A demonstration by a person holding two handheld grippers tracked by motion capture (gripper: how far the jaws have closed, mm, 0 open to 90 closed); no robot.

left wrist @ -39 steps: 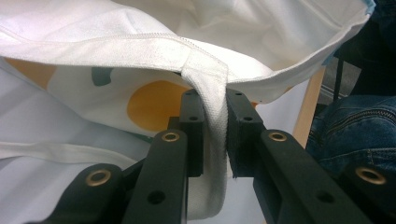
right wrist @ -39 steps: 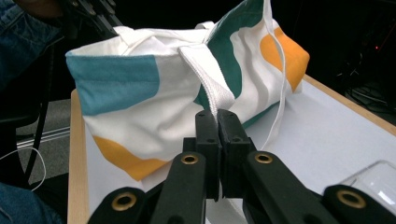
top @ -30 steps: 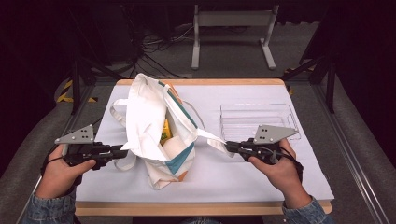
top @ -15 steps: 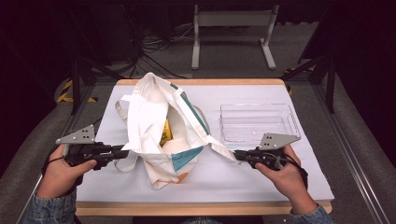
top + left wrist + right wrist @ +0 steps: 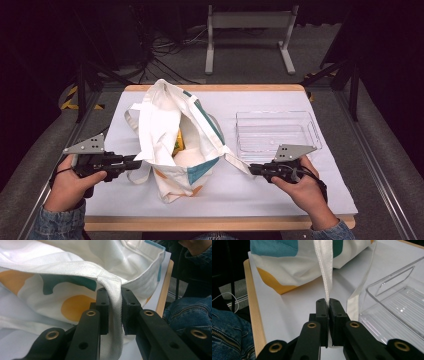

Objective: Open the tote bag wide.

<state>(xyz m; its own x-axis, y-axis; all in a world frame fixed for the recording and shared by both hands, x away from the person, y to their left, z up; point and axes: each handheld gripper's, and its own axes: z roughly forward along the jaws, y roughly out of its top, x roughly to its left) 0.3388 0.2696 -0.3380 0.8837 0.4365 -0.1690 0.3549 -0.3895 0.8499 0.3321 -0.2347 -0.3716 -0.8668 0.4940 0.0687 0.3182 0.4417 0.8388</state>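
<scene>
On the white-covered table (image 5: 310,192), the left gripper (image 5: 136,162) at lower left clamps one strap of the tote bag (image 5: 167,125) at centre; the right gripper (image 5: 251,169), below the clear tray (image 5: 312,127), pinches the other strap.

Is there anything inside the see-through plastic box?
No, the clear box on the table's right side has nothing in it; its ribbed bottom shows bare beside the cloth bag.

A bag (image 5: 175,145) lies left on the desk (image 5: 280,192), a tray (image 5: 275,134) to its right (something tucked inside the bag).
</scene>
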